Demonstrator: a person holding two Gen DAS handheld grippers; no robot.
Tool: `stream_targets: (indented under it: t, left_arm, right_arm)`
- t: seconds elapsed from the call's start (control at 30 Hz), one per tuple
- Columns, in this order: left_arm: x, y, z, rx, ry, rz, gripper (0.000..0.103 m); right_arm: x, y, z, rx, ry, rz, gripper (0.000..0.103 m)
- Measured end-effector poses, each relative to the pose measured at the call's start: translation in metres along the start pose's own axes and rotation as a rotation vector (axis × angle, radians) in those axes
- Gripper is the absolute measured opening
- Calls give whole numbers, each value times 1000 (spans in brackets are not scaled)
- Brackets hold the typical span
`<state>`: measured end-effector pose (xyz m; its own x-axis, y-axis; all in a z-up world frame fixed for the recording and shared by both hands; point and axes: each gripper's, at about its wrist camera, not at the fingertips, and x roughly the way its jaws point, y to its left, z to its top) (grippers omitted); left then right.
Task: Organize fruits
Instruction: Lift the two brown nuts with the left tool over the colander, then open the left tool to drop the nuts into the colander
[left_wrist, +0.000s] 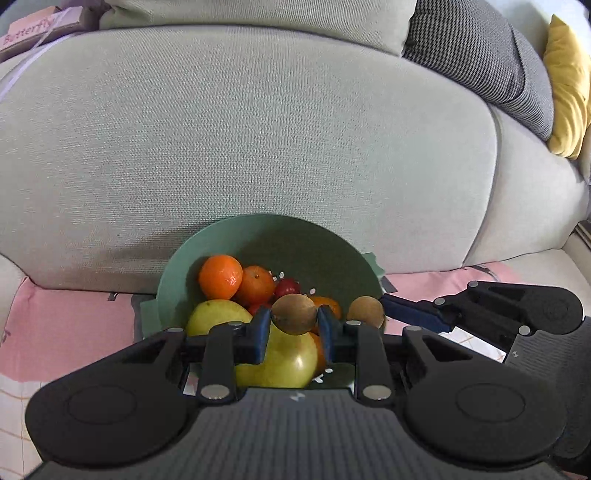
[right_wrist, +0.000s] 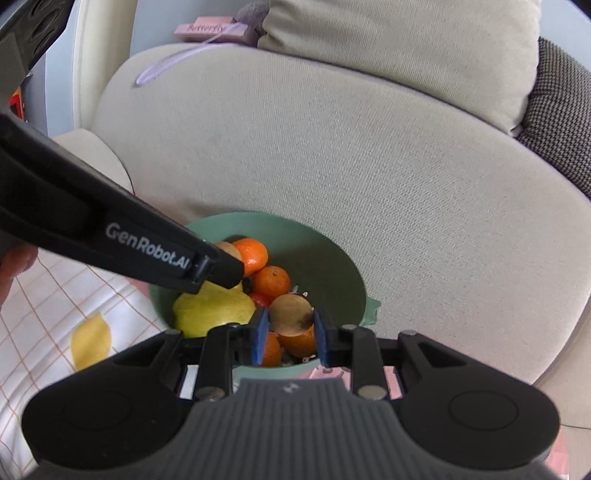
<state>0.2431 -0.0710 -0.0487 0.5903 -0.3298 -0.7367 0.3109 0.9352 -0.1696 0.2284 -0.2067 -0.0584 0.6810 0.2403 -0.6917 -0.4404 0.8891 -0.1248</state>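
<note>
Fruit is clamped in both tongs at once. The left tongs (left_wrist: 294, 328) are closed on a round brown kiwi-like fruit (left_wrist: 294, 314), pinched between the blue pads (left_wrist: 263, 334), and the right tongs (right_wrist: 290, 332) grip a second round brown fruit (right_wrist: 290, 314) the same way. Both fruits hang directly over the pale green plastic bowl (left_wrist: 280, 236), which sits on a pink patterned cloth (left_wrist: 70, 325) against a beige sofa cushion (left_wrist: 258, 129) and already holds orange mandarins (left_wrist: 220, 277), yellow-green pears (left_wrist: 284, 360) and a small red fruit (left_wrist: 287, 286). The two tongs sit side by side, the right one's load just right of the left's. Neither fruit shows a clear long axis. Judging by this, the bowl lies straight below each grip, so a drop needs only a loosening.
</note>
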Motion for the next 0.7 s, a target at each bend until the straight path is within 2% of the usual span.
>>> stream_targets:
  t: [0.3,0.7]
  left_arm:
    - [35,9,5,-25,59,-7,31]
    - [65,14,9,-46,113,-11,31]
  right_arm:
    - [37,-7,8,-6,69,22,23]
    - [62,-5,0,-24,143,42,23]
